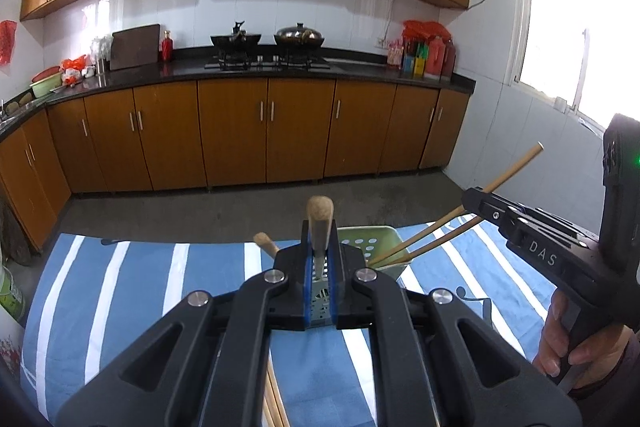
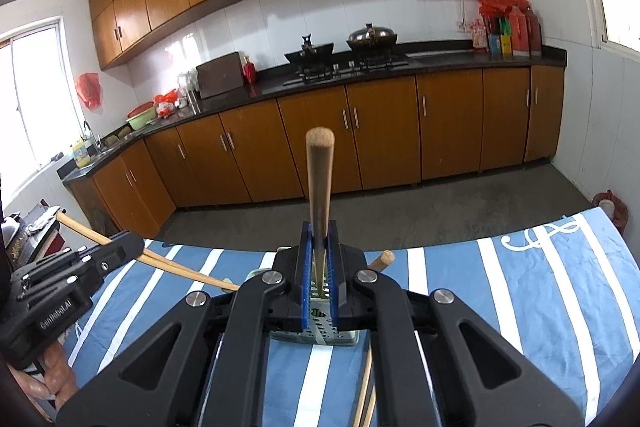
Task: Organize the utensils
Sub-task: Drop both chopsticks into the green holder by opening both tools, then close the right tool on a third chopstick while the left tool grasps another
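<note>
Both grippers are clamped on chopsticks. The left gripper [image 1: 320, 259] holds its pair [image 1: 319, 227] in the lower middle of its view; the right gripper [image 1: 472, 205], at lower right, dips its pair [image 1: 440, 231] into the green holder [image 1: 370, 239]. Aim the tips at the holder's opening, then let go gently

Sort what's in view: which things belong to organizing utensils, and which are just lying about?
Job:
- left gripper clamping left chopsticks
- right gripper clamping right chopsticks
- green perforated holder
- loose chopsticks on striped cloth

Lying about:
- lidded wok
- cutting board
- red bottles
- green basin
</note>
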Demonstrator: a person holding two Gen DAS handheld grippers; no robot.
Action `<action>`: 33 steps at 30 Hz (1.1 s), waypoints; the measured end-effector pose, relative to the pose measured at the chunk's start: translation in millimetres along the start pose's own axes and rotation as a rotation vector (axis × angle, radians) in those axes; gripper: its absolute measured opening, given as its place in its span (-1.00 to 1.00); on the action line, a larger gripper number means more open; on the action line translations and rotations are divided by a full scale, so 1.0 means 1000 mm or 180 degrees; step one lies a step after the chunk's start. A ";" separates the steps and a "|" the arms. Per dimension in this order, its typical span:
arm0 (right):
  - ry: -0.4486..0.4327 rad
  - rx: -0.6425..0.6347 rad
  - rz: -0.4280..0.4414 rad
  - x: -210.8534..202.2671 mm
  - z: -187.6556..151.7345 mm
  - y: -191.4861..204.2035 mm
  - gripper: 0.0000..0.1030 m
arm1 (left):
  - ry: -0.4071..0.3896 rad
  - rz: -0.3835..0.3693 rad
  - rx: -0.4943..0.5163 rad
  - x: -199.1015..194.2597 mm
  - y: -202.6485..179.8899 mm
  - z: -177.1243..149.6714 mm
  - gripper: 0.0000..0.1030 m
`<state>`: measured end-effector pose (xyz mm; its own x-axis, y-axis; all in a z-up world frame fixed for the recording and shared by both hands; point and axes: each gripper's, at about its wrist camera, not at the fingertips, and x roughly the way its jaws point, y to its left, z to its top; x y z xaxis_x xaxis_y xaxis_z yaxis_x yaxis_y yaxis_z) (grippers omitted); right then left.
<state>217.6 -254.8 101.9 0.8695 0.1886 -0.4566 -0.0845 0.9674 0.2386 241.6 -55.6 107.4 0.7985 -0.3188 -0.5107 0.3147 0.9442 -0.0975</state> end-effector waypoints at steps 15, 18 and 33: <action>-0.0263 0.0059 -0.0151 -0.036 0.002 -0.005 -0.39 | -0.0193 -0.0021 -0.0192 -0.030 0.015 -0.006 -0.74; -0.0323 0.0104 -0.0232 -0.052 -0.006 -0.016 -0.39 | -0.0272 -0.0004 -0.0214 -0.051 0.021 -0.014 -0.67; 0.0931 0.0329 -0.0472 0.007 -0.159 -0.068 -0.56 | 0.0482 0.0486 -0.0418 -0.025 0.076 -0.158 -0.59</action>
<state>152.1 -292.8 -53.9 0.6909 0.1021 -0.7157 0.0950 0.9686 0.2299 164.5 36.7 -22.0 0.7425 -0.1651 -0.6492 0.1191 0.9863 -0.1145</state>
